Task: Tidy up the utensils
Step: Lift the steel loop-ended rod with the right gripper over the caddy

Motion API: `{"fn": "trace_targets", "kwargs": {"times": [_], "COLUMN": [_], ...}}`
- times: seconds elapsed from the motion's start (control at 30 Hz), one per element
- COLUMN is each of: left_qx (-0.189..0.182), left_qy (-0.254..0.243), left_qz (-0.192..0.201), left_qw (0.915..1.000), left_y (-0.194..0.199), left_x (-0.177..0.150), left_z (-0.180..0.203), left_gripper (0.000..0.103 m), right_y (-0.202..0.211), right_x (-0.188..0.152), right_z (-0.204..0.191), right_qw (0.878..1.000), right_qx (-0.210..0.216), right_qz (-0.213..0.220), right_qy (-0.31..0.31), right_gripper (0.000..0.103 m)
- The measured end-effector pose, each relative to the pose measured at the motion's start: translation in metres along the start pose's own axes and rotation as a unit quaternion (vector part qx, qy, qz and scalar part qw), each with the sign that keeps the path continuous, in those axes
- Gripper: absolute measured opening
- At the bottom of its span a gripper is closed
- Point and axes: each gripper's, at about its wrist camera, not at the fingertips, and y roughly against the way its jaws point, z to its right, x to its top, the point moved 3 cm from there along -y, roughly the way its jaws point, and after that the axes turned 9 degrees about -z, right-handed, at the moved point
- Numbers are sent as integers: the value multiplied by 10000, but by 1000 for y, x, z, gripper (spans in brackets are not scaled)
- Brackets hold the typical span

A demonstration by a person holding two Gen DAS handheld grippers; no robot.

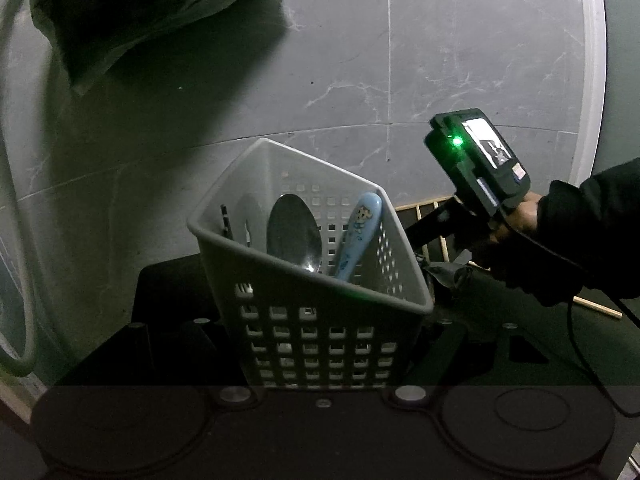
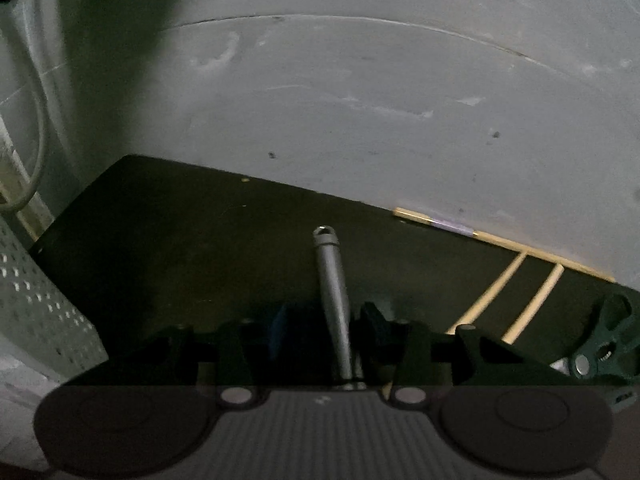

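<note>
My left gripper (image 1: 316, 344) is shut on a grey perforated utensil basket (image 1: 320, 332), one finger on each side of it. Standing in the basket are a metal spoon (image 1: 294, 232), a blue child's spoon (image 1: 358, 232), a fork (image 1: 244, 289) and a dark thin stick (image 1: 227, 222). My right gripper (image 2: 326, 320) is shut on a metal utensil. Its round grey handle (image 2: 330, 272) points forward over the dark mat (image 2: 200, 240), and its head is hidden between the fingers. The basket's wall (image 2: 40, 300) shows at the left of the right wrist view.
A person's hand (image 1: 516, 216) holds the right gripper's housing, with its green light (image 1: 456, 142), to the right of the basket. A wooden rack (image 2: 532, 280) lies at the mat's right end. A black plastic bag (image 1: 140, 8) and a grey hose (image 1: 16, 240) lie on the marble-tiled surface.
</note>
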Motion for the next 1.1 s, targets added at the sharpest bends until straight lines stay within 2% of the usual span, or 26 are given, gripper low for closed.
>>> {"fn": "trace_targets", "kwargs": {"times": [0.1, 0.13, 0.3, 0.47, 0.6, 0.77, 0.9, 1.0, 1.1], "left_qx": [-7, -7, -28, -22, 3, 16, 16, 15, 15], "left_qy": [-1, -4, -8, -2, 11, 22, 21, 22, 23], "left_qz": [7, 7, 13, 12, 10, 3, 6, 2, 1], "left_qw": [10000, 10000, 10000, 10000, 10000, 10000, 10000, 10000, 10000], "left_y": [0, 0, 0, 0, 1, 1, 1, 1, 1], "left_x": [-1, -1, -1, -1, -2, -1, -1, -1, -1], "left_z": [0, 0, 0, 0, 1, 2, 2, 2, 2], "left_gripper": [77, 77, 77, 77, 77, 77, 77, 77, 77], "right_y": [0, 1, -2, 10, 28, 80, 135, 167, 208], "right_x": [6, 5, 4, -1, -10, -22, -23, -19, -13], "right_z": [0, 0, 2, 6, 12, 15, 15, 15, 11], "right_qw": [9998, 9996, 9997, 9987, 9944, 9786, 9620, 9501, 9298], "right_qx": [129, 187, 94, 282, 599, 1075, 1192, 1252, 1536], "right_qz": [-135, -162, -152, -8, 459, 1423, 2214, 2634, 3144], "right_qy": [-79, -158, -184, -422, -741, -1024, -1066, -1106, -1139], "right_gripper": [34, 25, 19, 19, 19, 19, 19, 19, 19]}}
